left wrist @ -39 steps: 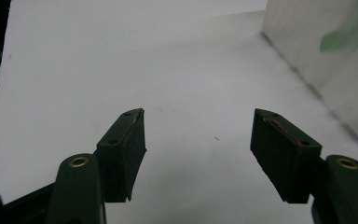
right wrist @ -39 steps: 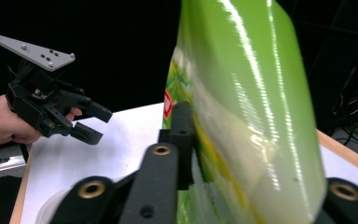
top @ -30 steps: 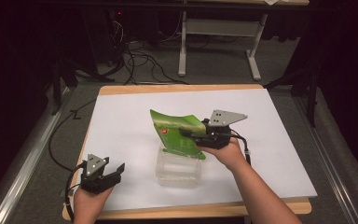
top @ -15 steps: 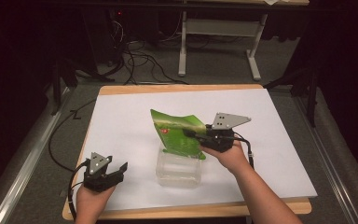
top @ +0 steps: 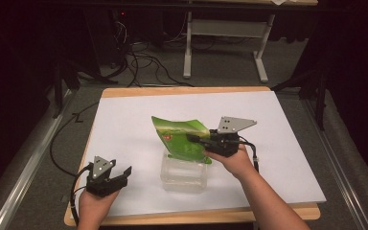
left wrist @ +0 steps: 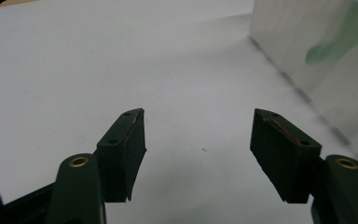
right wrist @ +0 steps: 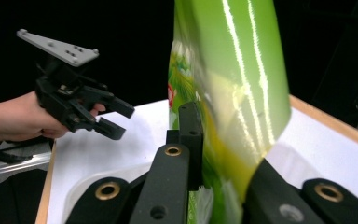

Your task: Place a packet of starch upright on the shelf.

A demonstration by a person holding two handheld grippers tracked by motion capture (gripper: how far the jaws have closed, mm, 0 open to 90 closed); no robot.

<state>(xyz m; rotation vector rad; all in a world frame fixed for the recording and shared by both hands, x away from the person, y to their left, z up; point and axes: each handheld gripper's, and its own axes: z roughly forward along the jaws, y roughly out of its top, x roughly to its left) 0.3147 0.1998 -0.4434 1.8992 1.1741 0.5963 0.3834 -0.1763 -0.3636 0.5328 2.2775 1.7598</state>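
Observation:
A shiny green snack bag (top: pixel 181 136) hangs tilted over a clear plastic tub (top: pixel 183 173) in the middle of the white table. My right gripper (top: pixel 199 140) is shut on the bag's right edge; in the right gripper view the bag (right wrist: pixel 230 88) stands pinched between the two black jaws. My left gripper (top: pixel 122 174) rests low near the table's front left, left of the tub, jaws spread wide with bare table between them (left wrist: pixel 198 140). The tub's frosted wall (left wrist: pixel 317 60) shows at the upper right of the left gripper view, with a green smear of the bag behind it.
The white sheet (top: pixel 124 124) lies on a wooden table top with its edge (top: pixel 182 89) at the far side. Beyond the table, cables (top: pixel 143 67) and a white desk frame (top: pixel 220 43) stand on the dark floor. A metal rail (top: pixel 24 158) runs along the left.
The right gripper and the bag have shifted slightly right and up over the tub. The left gripper has barely moved.

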